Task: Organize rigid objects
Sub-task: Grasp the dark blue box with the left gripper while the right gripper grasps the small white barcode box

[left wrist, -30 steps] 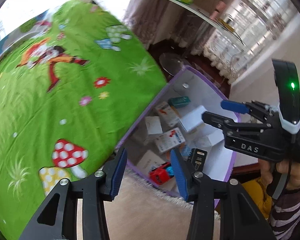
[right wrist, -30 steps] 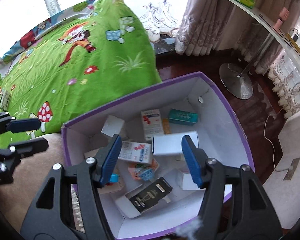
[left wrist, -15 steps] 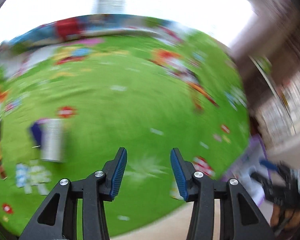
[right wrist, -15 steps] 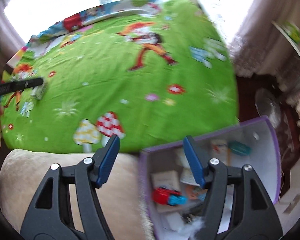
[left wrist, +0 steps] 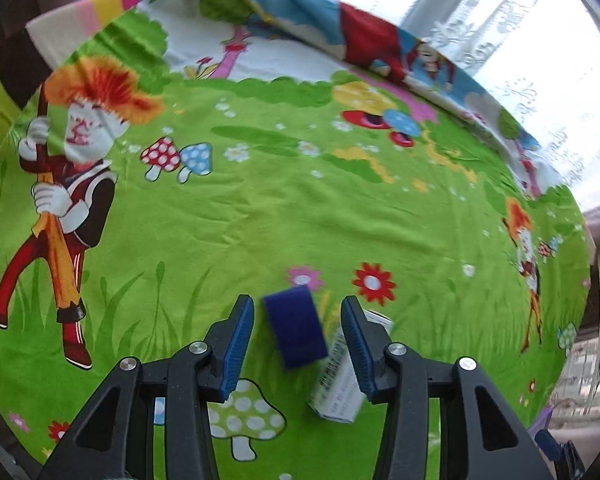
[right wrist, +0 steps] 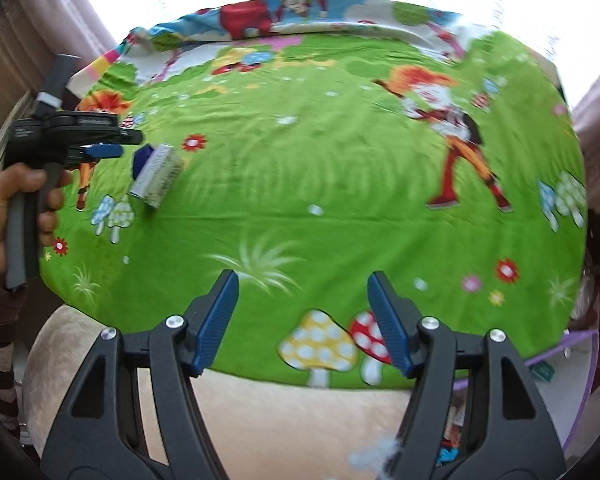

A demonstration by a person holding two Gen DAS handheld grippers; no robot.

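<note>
A small carton with a dark blue end flap and white barcoded sides (left wrist: 300, 336) lies on the green cartoon bedsheet (left wrist: 300, 208). My left gripper (left wrist: 298, 344) is open, its jaws on either side of the carton, apart from it. The right wrist view shows the same carton (right wrist: 156, 174) at the far left, with the left gripper (right wrist: 108, 144) just beside it. My right gripper (right wrist: 302, 320) is open and empty over the near edge of the bed.
A purple-rimmed white box (right wrist: 556, 392) holding several small packages stands on the floor at the lower right. A beige plush cushion (right wrist: 260, 420) lies below the bed's edge. Curtains and a bright window stand behind the bed.
Both grippers have swung away from the purple box toward the bed. My left gripper has come up to the blue-and-white carton, which now lies between its open jaws.
</note>
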